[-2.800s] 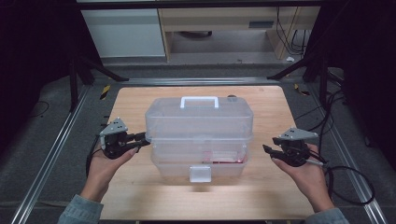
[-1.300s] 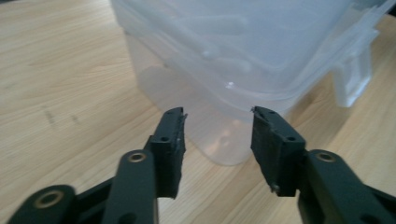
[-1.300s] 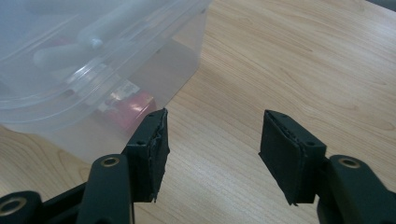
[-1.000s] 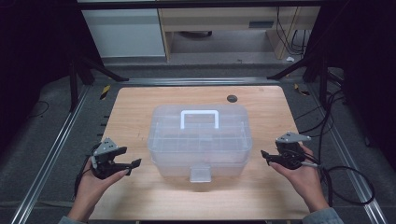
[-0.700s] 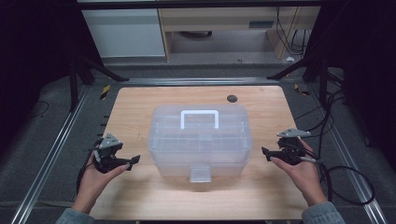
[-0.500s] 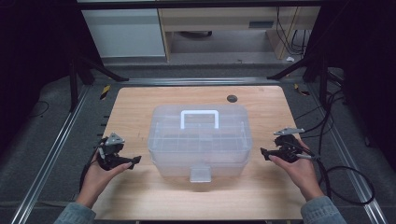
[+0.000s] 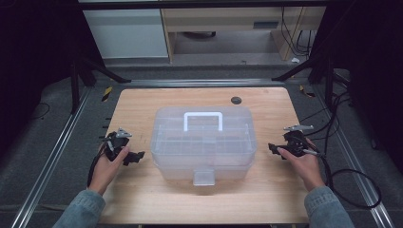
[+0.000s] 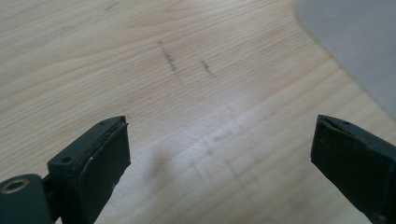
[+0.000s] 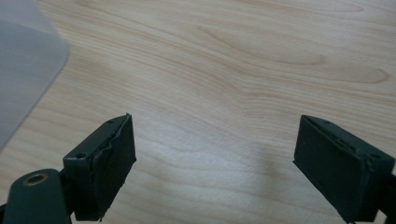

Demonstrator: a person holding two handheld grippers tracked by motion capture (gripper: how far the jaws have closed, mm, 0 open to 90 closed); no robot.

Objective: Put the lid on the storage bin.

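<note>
A clear plastic storage box (image 7: 203, 142) with a white handle (image 7: 203, 120) sits on the wooden table (image 7: 142, 102), lid shut. To its left, a hand holds my left gripper (image 7: 135, 157) low over the wood, pointing at the box's side and apart from it. My right gripper (image 7: 273, 149) mirrors it on the right side. In the left gripper view my left gripper (image 8: 219, 140) is open over bare wood, with the box's corner (image 8: 355, 42) ahead. In the right gripper view my right gripper (image 9: 215, 140) is open too, the box corner (image 9: 23, 60) ahead. Both pairs of jaws have just been opening, with nothing between them.
A small dark round disc (image 7: 236, 99) lies near the table's far edge. Metal rails (image 7: 52, 156) run along both sides of the table. A black cable (image 7: 351, 190) loops off to the right. Shelving (image 7: 128, 33) stands behind.
The box, earlier raised between both grippers, now rests on the table. Both grippers have let go, opened wider and sunk toward the wood beside it.
</note>
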